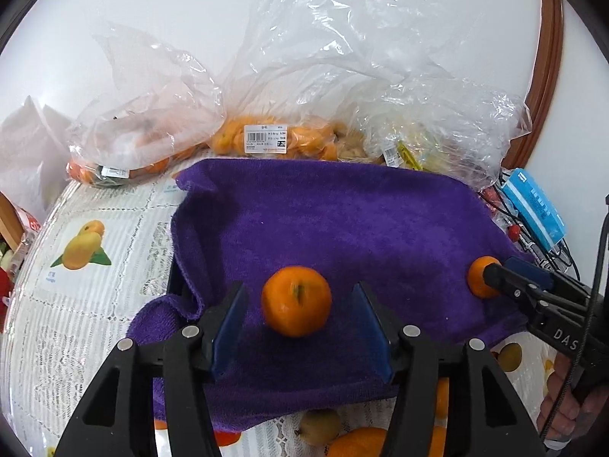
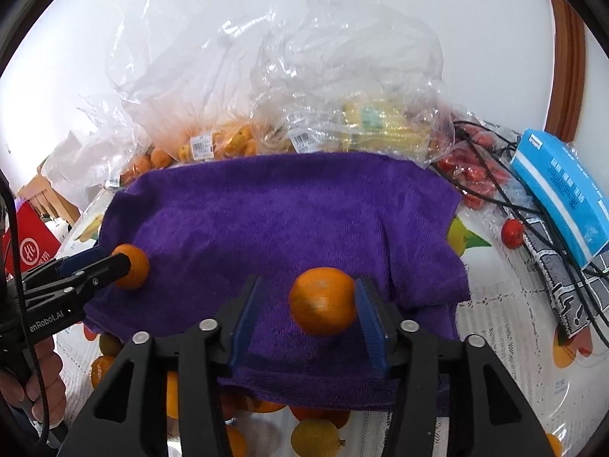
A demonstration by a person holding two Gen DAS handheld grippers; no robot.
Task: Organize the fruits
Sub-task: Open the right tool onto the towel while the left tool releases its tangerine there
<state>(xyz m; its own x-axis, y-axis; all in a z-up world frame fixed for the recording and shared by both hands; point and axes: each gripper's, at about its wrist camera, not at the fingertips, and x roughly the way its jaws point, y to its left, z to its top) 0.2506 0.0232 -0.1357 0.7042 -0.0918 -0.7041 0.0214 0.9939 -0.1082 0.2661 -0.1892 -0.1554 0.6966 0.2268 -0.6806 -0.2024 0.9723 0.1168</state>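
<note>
While both hand-held grippers (image 1: pixel 297 323) (image 2: pixel 310 316) stand spread around tangerines (image 1: pixel 296 300) (image 2: pixel 322 301), bagged tangerines (image 1: pixel 266 139) behind purple towel (image 1: pixel 342 213).

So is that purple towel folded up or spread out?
Spread out. The purple towel lies open across the table, wrinkled at its left edge, with two oranges resting on it.

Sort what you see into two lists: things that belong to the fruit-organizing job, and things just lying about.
Part of the job:
- left tangerine, on the towel between the open left gripper's fingers
- right tangerine, between the right gripper's fingers
- purple towel
- bagged oranges

Just lying about:
- blue box
- black cables
- fruit-print tablecloth
</note>
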